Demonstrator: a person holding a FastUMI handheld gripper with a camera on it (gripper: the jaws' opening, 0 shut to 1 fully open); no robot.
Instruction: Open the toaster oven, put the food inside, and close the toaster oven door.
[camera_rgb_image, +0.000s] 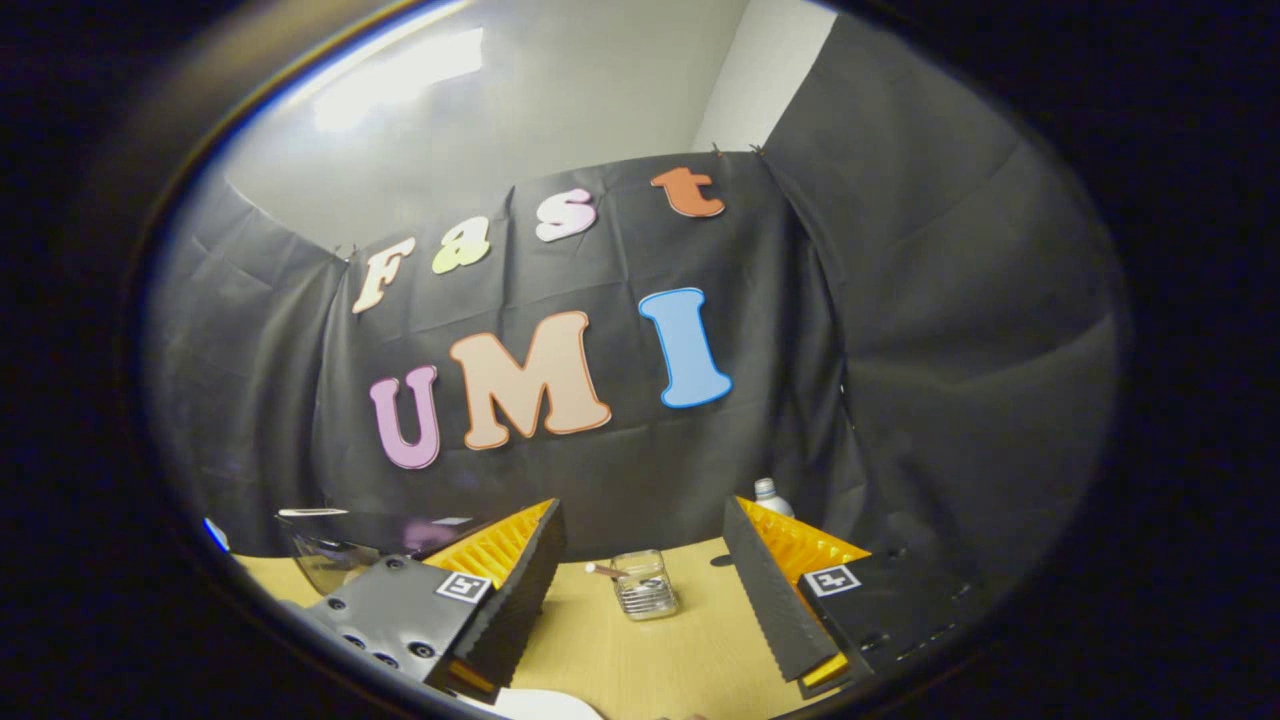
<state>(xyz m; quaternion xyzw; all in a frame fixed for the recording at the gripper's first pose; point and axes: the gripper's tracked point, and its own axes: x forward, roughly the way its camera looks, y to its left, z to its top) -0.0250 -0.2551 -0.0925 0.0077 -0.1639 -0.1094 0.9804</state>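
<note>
gripper view: gripper (645, 560) is released, fingers spread wide apart with nothing between the pads, raised over the wooden counter (660, 650) and pointing toward the black cloth wall (600, 480).

a dark glossy thing (345, 545) sits left of the left finger (515, 590), partly hidden behind it. probably the toaster oven, its door or top edge catching reflections, but the fisheye view is too cramped there to be sure. i can't tell whether its door is open or closed. it's near the left finger, not touching it as far as i can see.

small clear glass jar (645, 585) stands upright on the counter just ahead of the fingers, roughly centred in the gap, with a thin stick (606, 570) poking out to its left.

pale bottle top (768, 492) shows beyond the right finger (775, 590), near the cloth wall.

a white rounded edge (540, 703), maybe a plate, sits on the counter below the left finger. can't make out any food.
</note>
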